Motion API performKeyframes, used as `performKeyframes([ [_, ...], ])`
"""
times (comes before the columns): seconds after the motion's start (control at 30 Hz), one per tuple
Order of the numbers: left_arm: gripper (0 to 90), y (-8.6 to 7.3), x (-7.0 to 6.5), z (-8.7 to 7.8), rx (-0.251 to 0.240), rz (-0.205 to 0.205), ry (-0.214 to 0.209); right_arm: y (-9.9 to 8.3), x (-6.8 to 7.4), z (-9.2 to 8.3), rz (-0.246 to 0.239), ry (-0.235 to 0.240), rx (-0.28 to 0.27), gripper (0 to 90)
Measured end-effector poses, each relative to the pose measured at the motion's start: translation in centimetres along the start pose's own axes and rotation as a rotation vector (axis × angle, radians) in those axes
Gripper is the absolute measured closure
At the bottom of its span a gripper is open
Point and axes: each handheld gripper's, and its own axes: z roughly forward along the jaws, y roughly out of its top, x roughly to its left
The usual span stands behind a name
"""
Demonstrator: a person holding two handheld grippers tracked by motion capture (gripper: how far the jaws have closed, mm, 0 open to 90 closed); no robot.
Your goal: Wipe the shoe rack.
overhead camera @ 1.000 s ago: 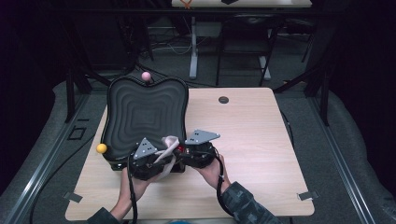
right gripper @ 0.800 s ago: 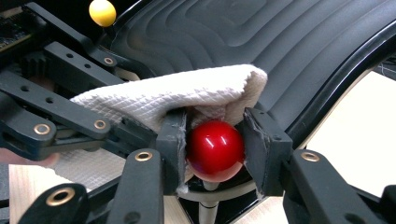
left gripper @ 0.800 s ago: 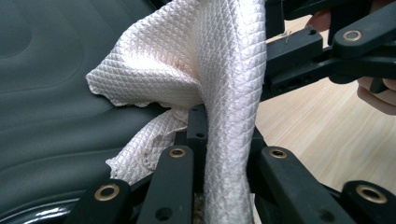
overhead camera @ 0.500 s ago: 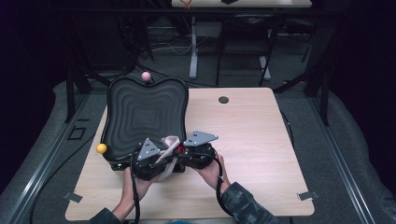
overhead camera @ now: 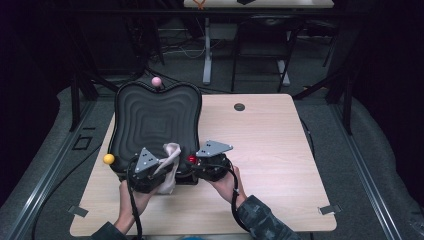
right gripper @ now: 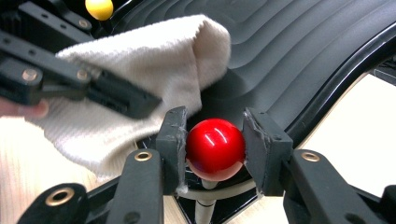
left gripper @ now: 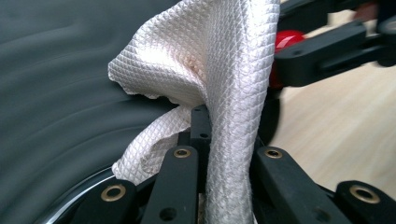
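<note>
A black wavy tray (overhead camera: 150, 117) lies on the left part of the table, with ball knobs at its corners. My right gripper (overhead camera: 196, 161) is at the tray's near right corner, shut on the red ball knob (right gripper: 215, 148), which stands on a thin stem. The pads (right gripper: 173, 140) press on both sides of the ball. My left gripper (overhead camera: 159, 169) is shut on a white waffle-weave cloth (left gripper: 224, 70). The cloth (overhead camera: 170, 156) drapes over the tray's near edge, just left of the red ball (overhead camera: 191, 159). In the left gripper view the cloth is bunched between the jaws.
A yellow ball knob (overhead camera: 108, 159) sits at the tray's near left corner and a pink one (overhead camera: 156, 81) at its far edge. A small dark disc (overhead camera: 239, 106) lies on the wooden table (overhead camera: 280, 165), whose right half is bare. A desk frame stands behind.
</note>
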Motion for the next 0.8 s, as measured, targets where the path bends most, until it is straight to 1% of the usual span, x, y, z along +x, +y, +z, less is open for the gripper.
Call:
performKeyframes([
  [0.07,83.3,-0.2,0.6,-0.2,-0.001,-0.012,0.016,0.0,0.0,0.0,-0.001,0.0,0.0,60.7],
  [0.13,83.3,-0.3,1.1,-0.4,0.003,-0.038,0.011,0.0,0.0,0.0,-0.003,-0.003,0.001,60.7],
  [0.2,83.3,-0.4,1.3,-0.5,0.01,-0.032,0.022,0.0,0.0,0.0,-0.004,-0.002,0.002,60.6],
  [0.27,83.3,-0.6,1.4,-0.6,0.013,-0.038,0.028,0.0,0.0,0.0,-0.003,-0.001,0.0,60.6],
  [0.33,83.3,-0.8,1.6,-0.8,0.024,-0.032,0.038,0.0,0.0,0.0,-0.004,-0.004,0.002,60.6],
  [0.37,83.3,-0.9,1.8,-0.9,0.033,-0.027,0.05,0.0,0.1,0.0,-0.004,-0.004,0.002,60.6],
  [0.6,83.3,-1.7,3.3,-1.9,0.043,-0.067,0.091,-0.1,0.1,0.0,-0.009,-0.009,0.003,60.5],
  [0.8,83.2,-2.3,4.3,-2.7,0.043,-0.094,0.121,-0.1,0.2,0.1,-0.012,-0.013,0.0,60.4],
])
